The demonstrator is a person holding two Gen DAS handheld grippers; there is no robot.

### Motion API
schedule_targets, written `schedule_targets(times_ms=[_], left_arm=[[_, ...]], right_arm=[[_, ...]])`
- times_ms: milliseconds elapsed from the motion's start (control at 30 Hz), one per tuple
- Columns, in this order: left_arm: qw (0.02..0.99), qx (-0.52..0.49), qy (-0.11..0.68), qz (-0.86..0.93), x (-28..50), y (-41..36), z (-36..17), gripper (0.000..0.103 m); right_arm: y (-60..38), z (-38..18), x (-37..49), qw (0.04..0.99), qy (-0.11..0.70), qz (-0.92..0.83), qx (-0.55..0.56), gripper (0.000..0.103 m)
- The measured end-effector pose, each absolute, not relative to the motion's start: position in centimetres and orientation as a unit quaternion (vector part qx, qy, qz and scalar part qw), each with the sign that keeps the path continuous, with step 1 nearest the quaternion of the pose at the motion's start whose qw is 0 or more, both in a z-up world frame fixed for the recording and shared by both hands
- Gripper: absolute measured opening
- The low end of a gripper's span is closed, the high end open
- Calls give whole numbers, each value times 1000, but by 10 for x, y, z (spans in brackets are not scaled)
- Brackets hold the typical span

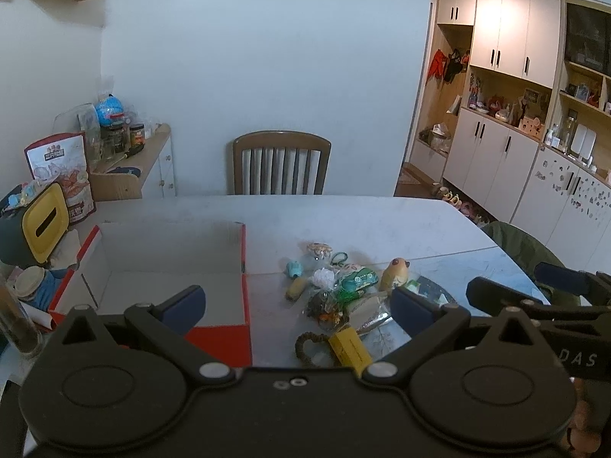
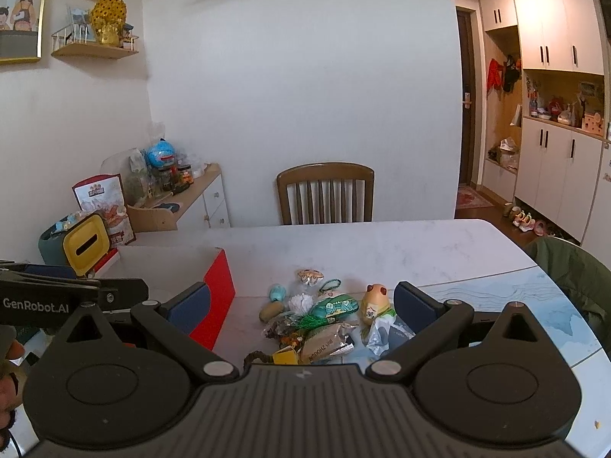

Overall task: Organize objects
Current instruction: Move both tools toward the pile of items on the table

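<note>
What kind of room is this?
Probably a home dining area: a pale marble-look table with a brown wooden chair behind it, and white built-in cupboards by an entryway.

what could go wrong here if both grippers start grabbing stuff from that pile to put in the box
1. The pile is tangled: wrappers, a cord loop and small toys overlap, so one grab may drag neighbours along.
2. The left gripper and right gripper are both open and aimed at the same pile, so they might collide.
3. The upright yellow figure looks easy to knock over.
The box sits just left of the pile.
</note>
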State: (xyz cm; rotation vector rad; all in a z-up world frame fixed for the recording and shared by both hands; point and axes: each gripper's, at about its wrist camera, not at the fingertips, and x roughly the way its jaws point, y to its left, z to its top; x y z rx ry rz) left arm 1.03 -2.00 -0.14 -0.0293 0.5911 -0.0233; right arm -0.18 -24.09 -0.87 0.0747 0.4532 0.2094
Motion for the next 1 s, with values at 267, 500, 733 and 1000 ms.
schedule_targets(times_ms=[267, 500, 733, 1000], left_arm=[[952, -10, 307, -8, 13, -23, -2, 103], [950, -5, 312, -15, 14, -27, -5, 103], [948, -1, 317, -24, 16, -31, -8, 103], [947, 5, 320, -32, 26, -41, -10, 103]], right_arm=[[-244, -10, 2, 965, 236, 105, 31, 103], [-249, -12, 1, 965, 241, 101, 31, 103], [-255, -15, 1, 964, 246, 96, 35, 103], [-266, -18, 11, 963, 249, 94, 37, 103]])
